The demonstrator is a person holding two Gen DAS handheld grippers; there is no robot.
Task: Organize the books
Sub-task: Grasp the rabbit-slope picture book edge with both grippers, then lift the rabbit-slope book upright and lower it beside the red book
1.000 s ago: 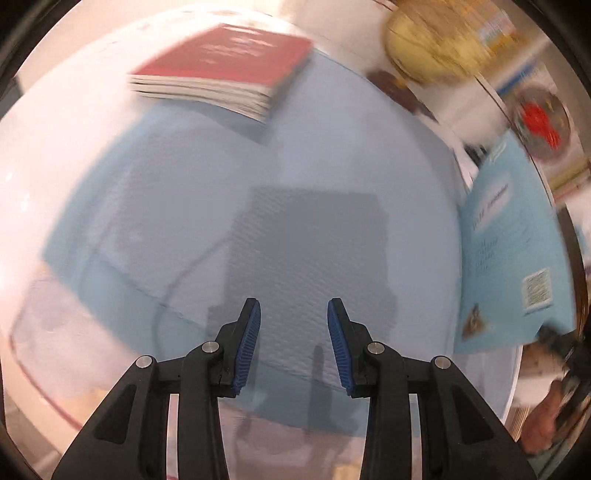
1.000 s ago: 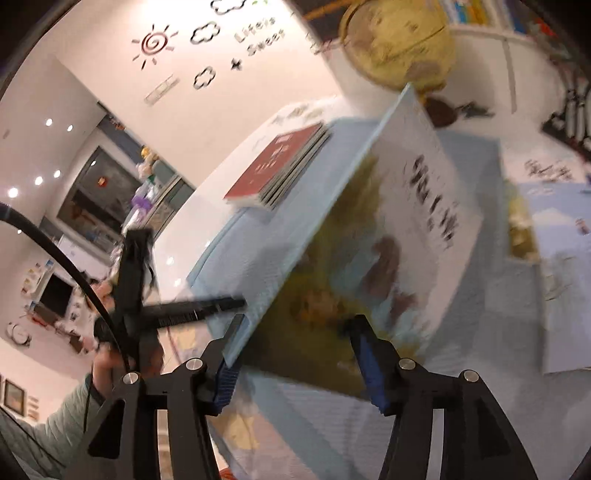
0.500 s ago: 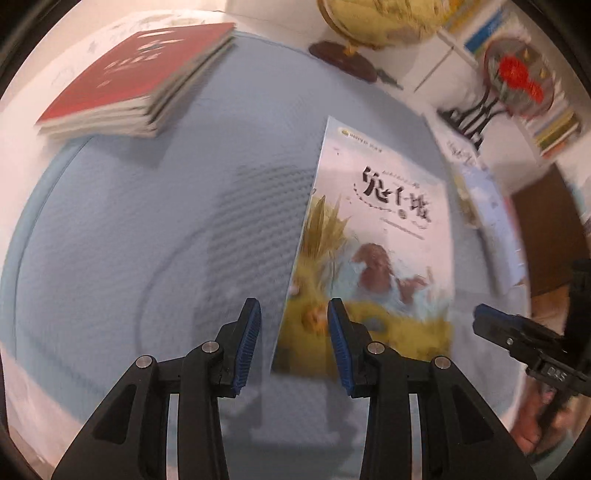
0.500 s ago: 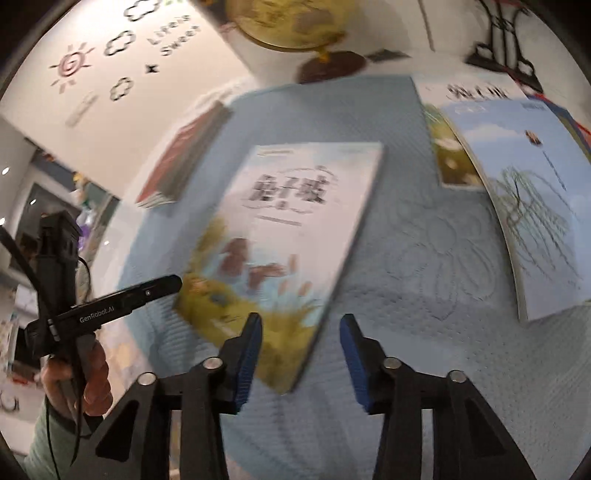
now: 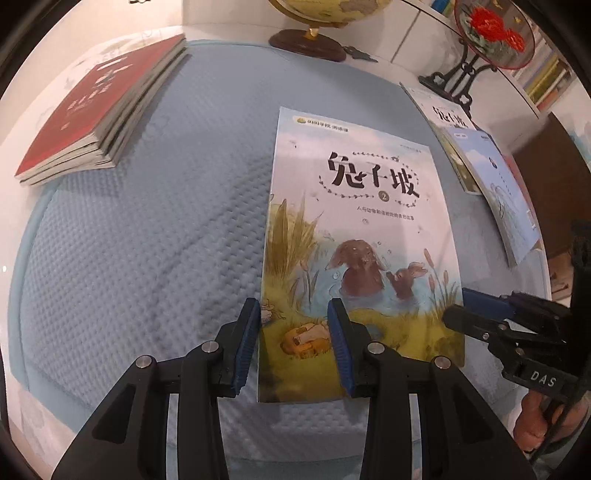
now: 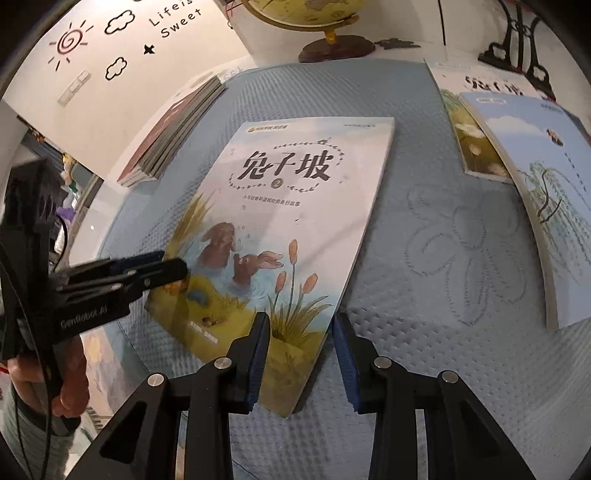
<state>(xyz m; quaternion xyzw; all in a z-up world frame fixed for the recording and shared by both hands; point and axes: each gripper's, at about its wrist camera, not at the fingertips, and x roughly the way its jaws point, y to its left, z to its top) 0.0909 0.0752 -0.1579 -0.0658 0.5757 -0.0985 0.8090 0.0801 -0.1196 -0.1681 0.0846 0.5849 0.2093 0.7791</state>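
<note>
**A:** Where's the book now, and what are your tools doing?

**Me:** The rabbit book (image 5: pixel 354 236) lies flat, face up, in the middle of the blue quilted mat (image 5: pixel 147 236) on the worktop. My left tool (image 5: pixel 293 339) sits over its near left corner, jaws partly open, one pad off the spine edge and one over the cover; I can't tell whether they touch it, and they grip nothing. My right tool (image 6: pixel 300 354) hangs over the near right corner, its jaws closing, with the corner showing between them but not pinched.

**A:** So how do you do this step well?

**Me:** I judge the book is meant for the red stack (image 5: pixel 99 114) at the far left of the mat. It's thin and floppy, so I'd lift one edge, get a pad under it, and pinch near the spine so the pages don't fan out.

**A:** Anything in the way?

**Me:** The path to the stack is bare mat. Two more books (image 6: pixel 517 166) overlap at the right edge, well apart. A globe (image 6: pixel 328 33) and a black ornament stand (image 5: pixel 465 77) stand beyond the mat's far edge. The closest hazard is my own tools, near each other over one book.
</note>
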